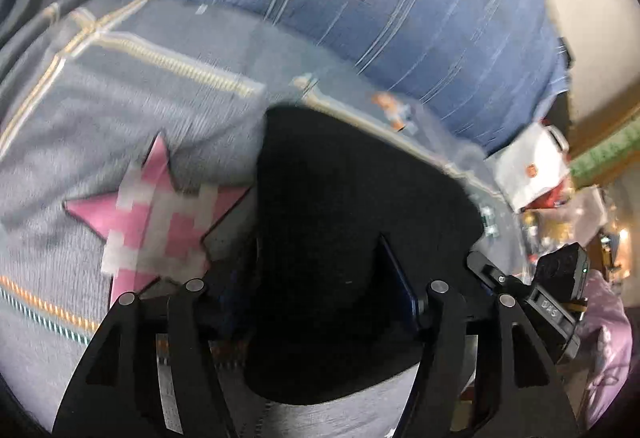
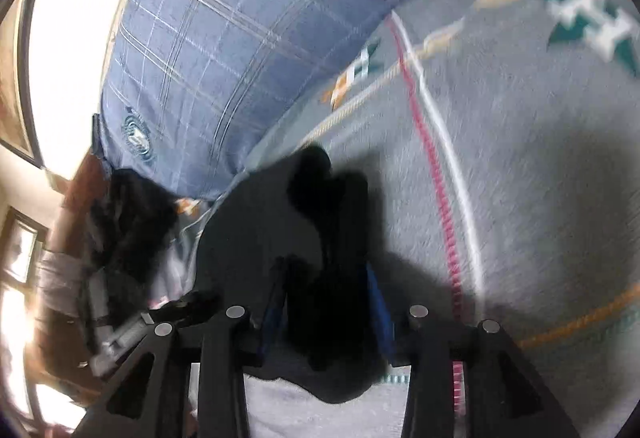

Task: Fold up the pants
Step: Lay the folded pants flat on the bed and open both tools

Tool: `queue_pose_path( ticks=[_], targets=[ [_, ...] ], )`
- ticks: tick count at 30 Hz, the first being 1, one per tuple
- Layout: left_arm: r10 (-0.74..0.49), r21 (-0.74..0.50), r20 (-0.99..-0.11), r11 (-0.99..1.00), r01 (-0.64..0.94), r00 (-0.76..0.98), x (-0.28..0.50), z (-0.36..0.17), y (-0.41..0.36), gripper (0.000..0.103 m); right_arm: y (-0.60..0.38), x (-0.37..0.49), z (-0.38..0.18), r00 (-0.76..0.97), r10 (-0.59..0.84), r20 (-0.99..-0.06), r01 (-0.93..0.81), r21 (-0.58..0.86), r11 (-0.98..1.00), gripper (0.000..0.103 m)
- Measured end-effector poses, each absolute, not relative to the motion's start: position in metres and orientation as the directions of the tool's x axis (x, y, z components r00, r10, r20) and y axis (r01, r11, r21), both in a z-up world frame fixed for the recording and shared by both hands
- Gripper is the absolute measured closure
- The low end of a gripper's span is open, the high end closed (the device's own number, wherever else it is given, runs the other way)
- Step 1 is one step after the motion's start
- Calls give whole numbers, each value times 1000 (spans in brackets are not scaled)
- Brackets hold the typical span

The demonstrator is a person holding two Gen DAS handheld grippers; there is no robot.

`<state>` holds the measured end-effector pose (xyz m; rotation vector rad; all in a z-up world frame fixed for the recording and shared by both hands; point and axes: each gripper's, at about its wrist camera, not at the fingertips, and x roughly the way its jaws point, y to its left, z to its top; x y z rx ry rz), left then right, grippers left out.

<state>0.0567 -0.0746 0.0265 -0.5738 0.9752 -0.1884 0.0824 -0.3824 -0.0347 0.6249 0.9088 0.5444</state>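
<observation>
The black pants (image 1: pixel 352 238) lie on a grey blanket (image 1: pixel 80 166) on the bed, a dark featureless mass running lengthwise away from both cameras toward the blue plaid pillow (image 1: pixel 360 6). The left gripper (image 1: pixel 320 278) has cloth between its partly open jaws, though whether the pads press I cannot tell. The right gripper (image 2: pixel 324 298) likewise straddles a bunched ridge of fabric, grip unclear.

The only letters that show are on a small label (image 1: pixel 551 312) on the black device at the right; they are too blurry to read.
</observation>
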Motion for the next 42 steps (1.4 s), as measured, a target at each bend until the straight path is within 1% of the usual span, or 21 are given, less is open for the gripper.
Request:
queue_pose_path(
  ticks=[2, 4, 6, 7, 9, 11, 13, 14, 15, 16, 18, 20, 24, 26, 28, 29, 31, 33, 35, 38, 42],
  targets=[
    [-316, -472, -723, 875, -105, 615, 48, 39, -72, 41, -383, 73, -14, 604, 583, -543, -193, 610, 769, 65],
    [-293, -471, -674, 878, -88, 679, 38, 52, -69, 41, -378, 57, 15, 732, 480, -484, -235, 482, 844, 65],
    [-313, -485, -598, 874, -22, 738, 27, 68, -72, 41, -362, 45, 36, 810, 433, -396, -304, 348, 887, 65],
    [-344, -484, -558, 874, 41, 755, 22, 75, -78, 41, -351, 45, 42, 821, 428, -377, -333, 293, 897, 65],
    [-409, -471, -534, 871, 141, 740, 20, 78, -90, 41, -327, 54, 43, 811, 429, -398, -383, 193, 903, 65],
    [-470, -485, -594, 857, 176, 653, 29, 62, -103, 41, -306, 67, 34, 793, 415, -447, -401, 131, 907, 65],
    [-442, -489, -706, 870, 71, 554, 46, 28, -103, 44, -290, 81, 16, 756, 361, -546, -381, 81, 921, 65],
    [-446, -511, -706, 859, 41, 550, 49, 21, -97, 45, -285, 94, -1, 707, 329, -626, -368, 72, 927, 65],
    [-466, -542, -688, 840, 32, 557, 50, 20, -92, 45, -287, 101, -15, 668, 345, -659, -369, 110, 923, 65],
    [-489, -577, -670, 817, 24, 558, 51, 20, -86, 45, -296, 100, -15, 679, 368, -635, -366, 142, 920, 65],
    [-529, -632, -641, 775, 10, 556, 52, 17, -76, 45, -303, 102, -12, 663, 394, -636, -355, 196, 914, 65],
    [-555, -676, -595, 737, 12, 582, 51, 24, -66, 45, -304, 92, -7, 683, 385, -621, -360, 173, 917, 66],
    [-523, -666, -546, 745, 40, 655, 49, 43, -59, 44, -304, 48, 15, 734, 389, -556, -412, 89, 907, 66],
    [-526, -640, -590, 767, 43, 613, 55, 37, -69, 38, -301, 32, 10, 713, 372, -594, -437, 38, 899, 66],
    [-504, -577, -688, 816, 27, 521, 65, 16, -85, 38, -295, 32, -12, 646, 331, -688, -450, 6, 893, 64],
    [-458, -522, -702, 852, 43, 545, 63, 18, -92, 37, -297, 29, -12, 662, 346, -664, -458, 7, 889, 63],
    [-429, -467, -715, 881, 79, 553, 60, 24, -104, 28, -304, 33, -11, 646, 374, -666, -463, 47, 885, 62],
    [-386, -401, -729, 910, 104, 566, 58, 24, -114, 26, -311, 33, -11, 637, 398, -660, -455, 94, 885, 61],
    [-357, -357, -729, 926, 120, 584, 53, 24, -120, 23, -308, 31, -11, 645, 384, -661, -450, 77, 890, 60],
    [-331, -335, -710, 935, 114, 622, 45, 21, -124, 22, -302, 26, -12, 670, 351, -654, -441, 30, 897, 59],
    [-310, -315, -705, 943, 110, 638, 45, 20, -124, 21, -302, 26, -12, 680, 345, -648, -430, 29, 903, 57]
  ],
)
